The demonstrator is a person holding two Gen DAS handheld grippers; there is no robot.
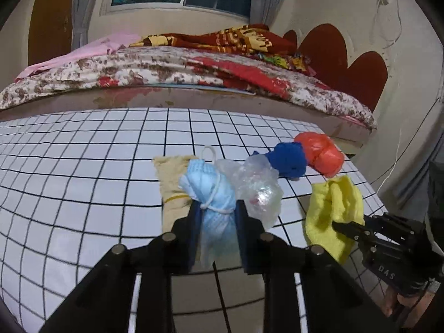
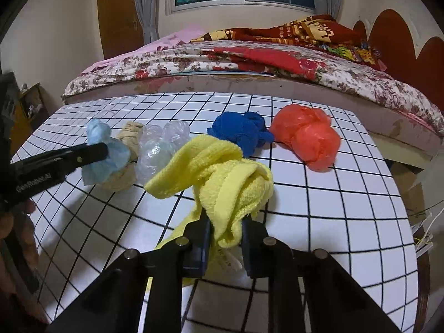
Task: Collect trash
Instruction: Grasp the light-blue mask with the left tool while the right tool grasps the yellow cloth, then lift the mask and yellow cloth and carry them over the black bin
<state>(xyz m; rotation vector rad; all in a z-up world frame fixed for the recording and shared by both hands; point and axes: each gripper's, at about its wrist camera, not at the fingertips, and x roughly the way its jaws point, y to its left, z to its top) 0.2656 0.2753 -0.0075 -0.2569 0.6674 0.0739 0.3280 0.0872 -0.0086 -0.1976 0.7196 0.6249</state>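
Note:
My left gripper (image 1: 217, 208) is shut on a crumpled light blue face mask (image 1: 211, 191), just above the table; it also shows in the right wrist view (image 2: 106, 155). My right gripper (image 2: 226, 223) is shut on a yellow cloth (image 2: 222, 177), also seen in the left wrist view (image 1: 333, 208). On the table lie a beige cloth (image 1: 172, 183), a clear plastic wad (image 1: 258, 188), a blue cloth ball (image 2: 241, 133) and an orange plastic bag (image 2: 308, 138).
The checked white table (image 1: 83, 180) has its right edge close to the orange bag. A bed with floral and red blankets (image 1: 180, 66) runs along the table's far side. A cardboard box (image 2: 410, 191) stands at the right.

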